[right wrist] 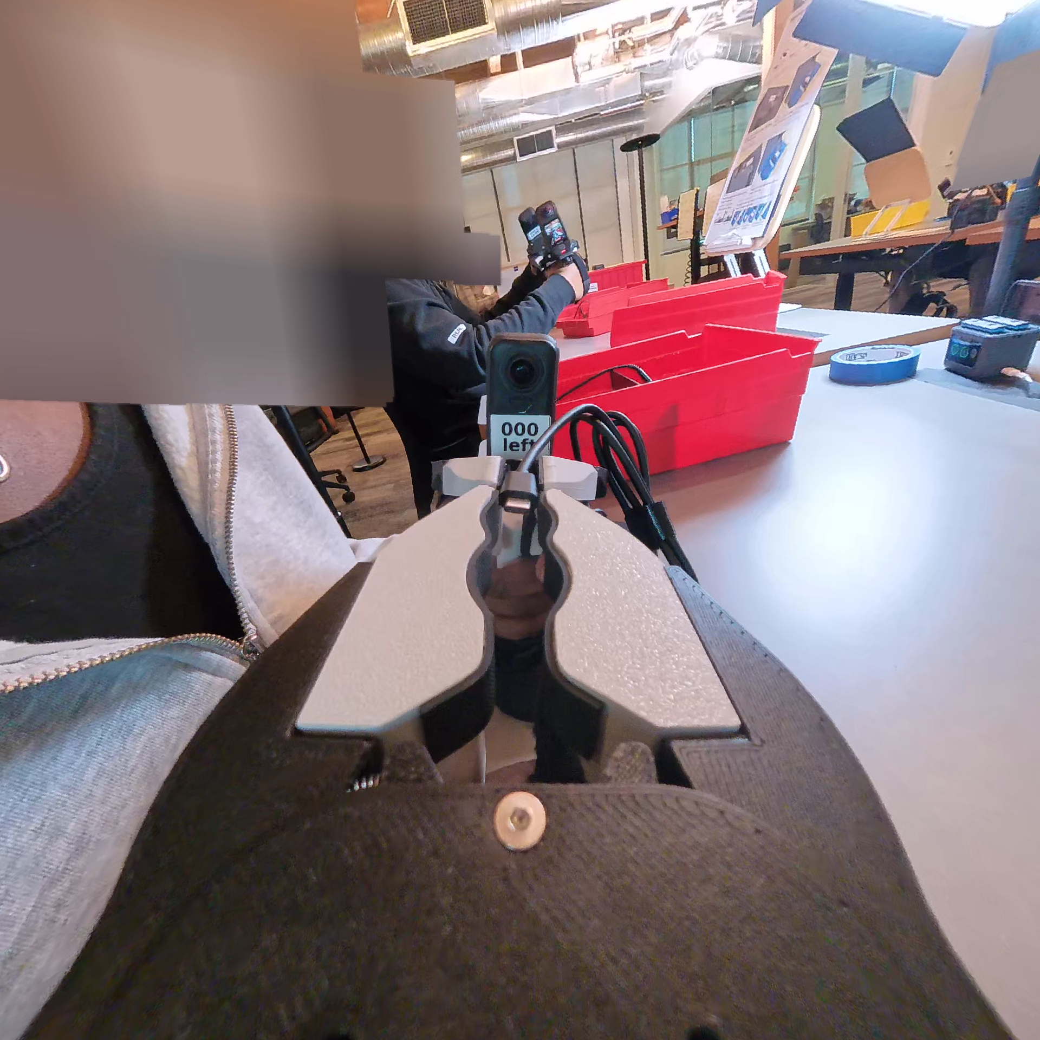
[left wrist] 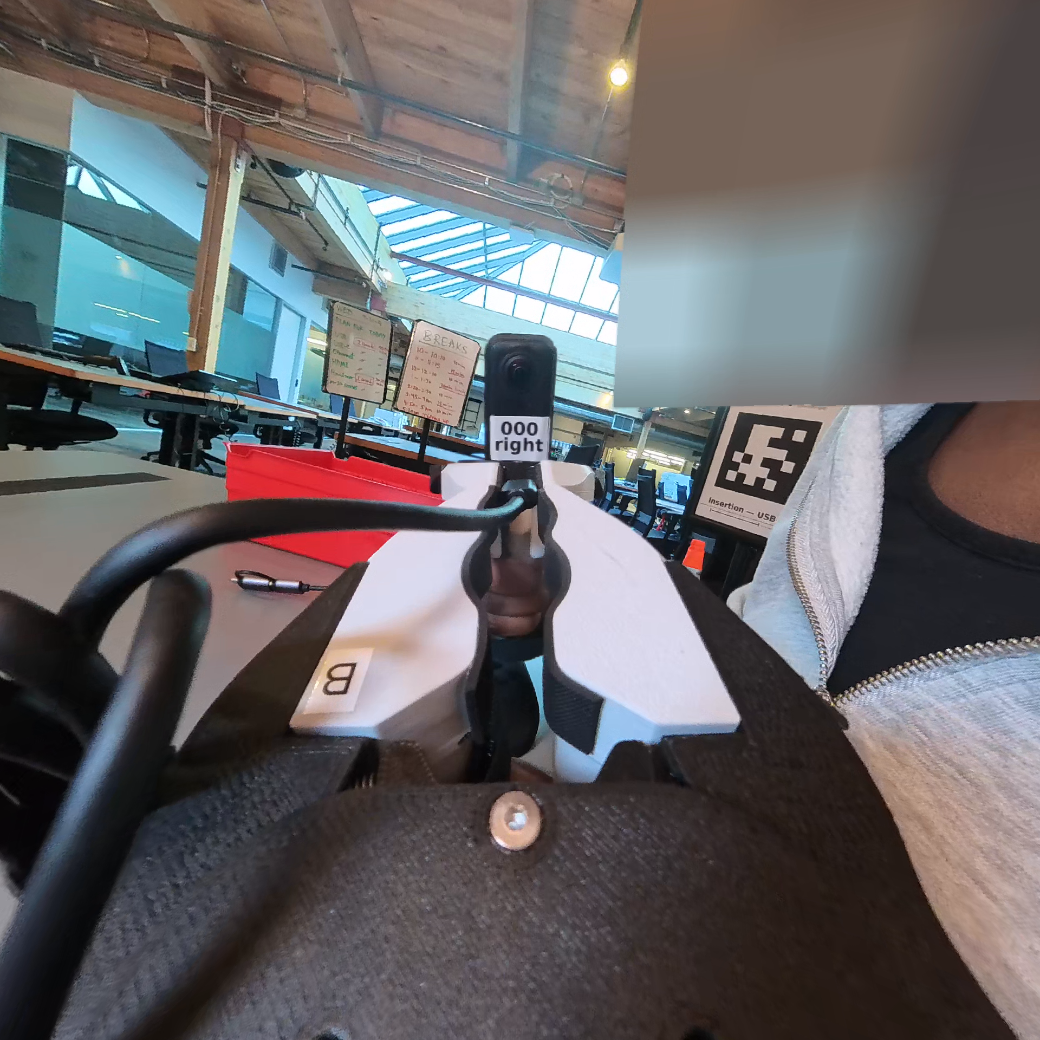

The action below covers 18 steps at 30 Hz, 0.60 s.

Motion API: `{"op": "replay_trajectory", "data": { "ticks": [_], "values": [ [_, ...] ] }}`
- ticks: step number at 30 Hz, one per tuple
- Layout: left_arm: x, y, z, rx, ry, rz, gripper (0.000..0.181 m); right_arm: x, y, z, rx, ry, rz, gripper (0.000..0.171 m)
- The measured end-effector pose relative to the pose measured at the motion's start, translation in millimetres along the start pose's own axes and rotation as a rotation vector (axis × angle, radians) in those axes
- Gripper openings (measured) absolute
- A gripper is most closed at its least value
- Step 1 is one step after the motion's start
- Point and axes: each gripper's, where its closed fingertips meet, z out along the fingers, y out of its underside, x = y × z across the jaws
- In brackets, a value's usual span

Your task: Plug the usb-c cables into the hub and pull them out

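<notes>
My two grippers face each other tip to tip above the table edge. A grey usb-c plug (right wrist: 515,492) sits where the tips meet, its metal end toward the right wrist camera. Its black cable (left wrist: 315,515) arches over my left finger into the tips of my left gripper (left wrist: 519,495), which is shut on the plug. My right gripper (right wrist: 518,501) is closed to the plug's width around it. The rest of the cable hangs as a tied coil (right wrist: 624,467). A small grey connector piece (left wrist: 270,582) with a black lead lies on the table. I cannot make out a hub.
Red bins (right wrist: 703,394) (left wrist: 315,484) stand on the grey table (right wrist: 844,563) behind the grippers. A blue tape roll (right wrist: 875,363) and a small dark device (right wrist: 990,352) sit at the far right. The person's grey zip jacket (left wrist: 928,788) is close by. Another person (right wrist: 450,337) stands beyond. My left and right fingertips are right by each other.
</notes>
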Motion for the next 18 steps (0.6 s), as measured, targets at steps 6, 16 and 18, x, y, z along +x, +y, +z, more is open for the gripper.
{"op": "replay_trajectory", "data": {
  "ticks": [6, 16, 18],
  "values": [
    [-1.6, -2.9, -2.0, 0.019, -0.008, -0.002, 0.014, 1.9, -2.6, -2.6, 0.029, 0.029, -0.037, 0.015],
    [0.1, 2.6, 1.1, -0.020, 0.001, 0.002, 0.015, 0.2, 3.5, -3.5, -0.043, 0.010, -0.061, 0.011],
    [-0.1, 3.1, 1.3, -0.023, 0.002, 0.001, 0.015, 0.2, 4.1, -2.9, -0.053, 0.007, -0.066, 0.011]
  ]
}}
